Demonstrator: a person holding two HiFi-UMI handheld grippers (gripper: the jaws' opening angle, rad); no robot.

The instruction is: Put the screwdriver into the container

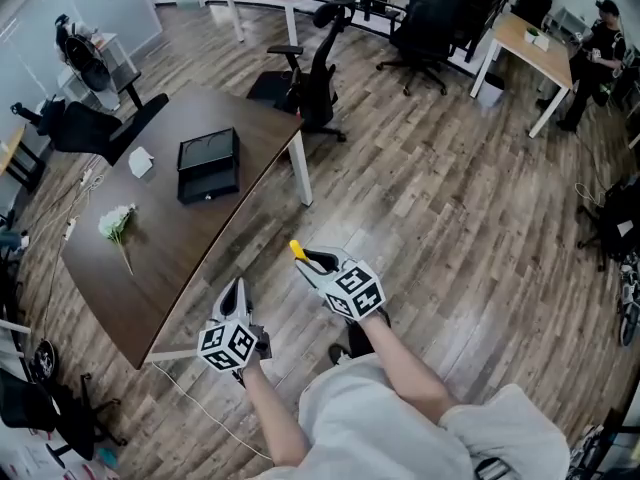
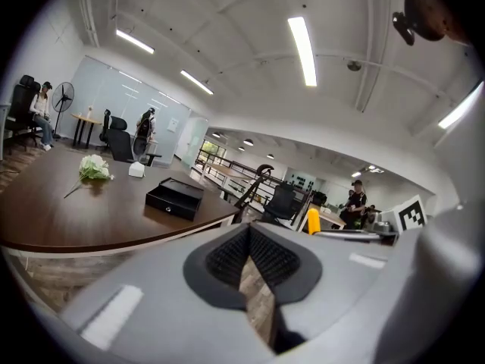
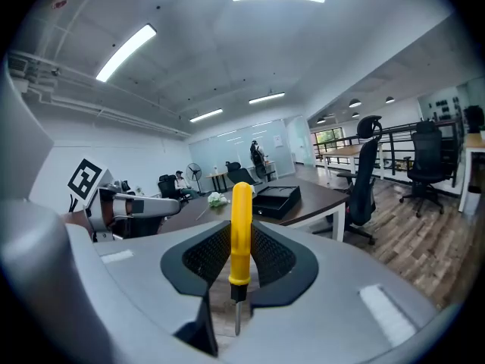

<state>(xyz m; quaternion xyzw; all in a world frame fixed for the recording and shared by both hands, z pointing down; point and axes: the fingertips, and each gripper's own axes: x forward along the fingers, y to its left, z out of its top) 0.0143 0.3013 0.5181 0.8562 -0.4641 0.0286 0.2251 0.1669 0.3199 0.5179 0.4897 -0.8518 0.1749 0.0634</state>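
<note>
A screwdriver with a yellow handle [image 3: 241,203] stands upright between the pads of my right gripper [image 3: 241,233], which is shut on it. From the head view the yellow handle tip [image 1: 296,249] sticks out past the right gripper [image 1: 312,260], over the wooden floor just off the table's near corner. The container, a black open box [image 1: 208,165], lies on the dark brown table [image 1: 180,243] ahead and to the left; it also shows as the black box [image 2: 174,198] and the box [image 3: 276,200]. My left gripper [image 1: 233,290] hangs by the table's front edge, shut and empty, pads [image 2: 231,256] meeting.
White flowers [image 1: 117,223] and a small white object [image 1: 140,161] lie on the table left of the box. A black office chair [image 1: 322,58] stands behind the table's far corner. More desks and chairs stand further back, and a person [image 1: 598,53] sits far right.
</note>
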